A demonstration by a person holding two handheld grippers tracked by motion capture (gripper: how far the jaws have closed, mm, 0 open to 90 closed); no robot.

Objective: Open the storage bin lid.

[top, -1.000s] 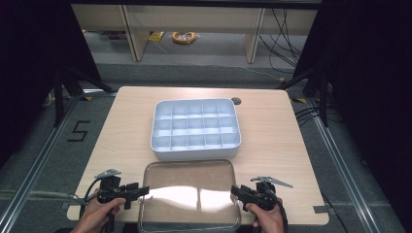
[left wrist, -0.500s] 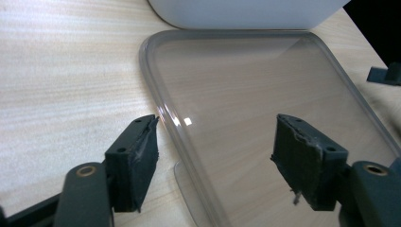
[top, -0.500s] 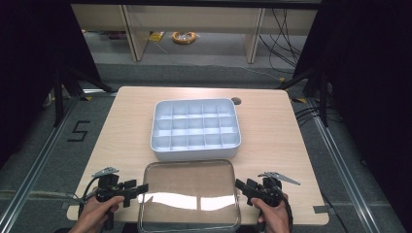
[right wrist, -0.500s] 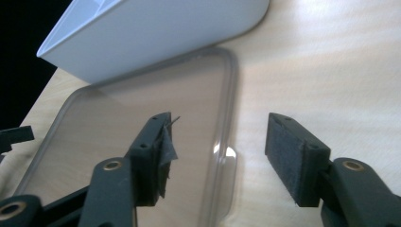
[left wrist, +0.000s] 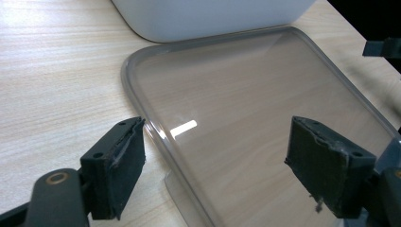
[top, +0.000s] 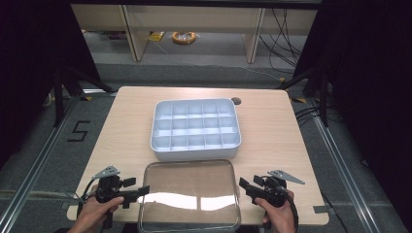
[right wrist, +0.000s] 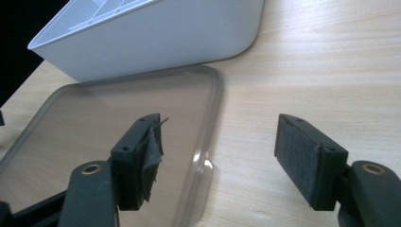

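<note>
I am holding my left gripper (top: 144,190) and right gripper (top: 241,183), jaws apart, astride the clear lid's (top: 189,194) opposite rims; closing on both likely follows.

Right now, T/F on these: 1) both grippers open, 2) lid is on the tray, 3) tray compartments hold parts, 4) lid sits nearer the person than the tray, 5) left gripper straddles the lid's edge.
1) Left gripper and right gripper are open: true.
2) The clear lid is on the divided tray: false, it lies flat on the table beside the tray.
3) Tray compartments hold parts: false, they look empty.
4) Lid sits nearer the person: true.
5) Left gripper straddles the lid's edge: true.
</note>
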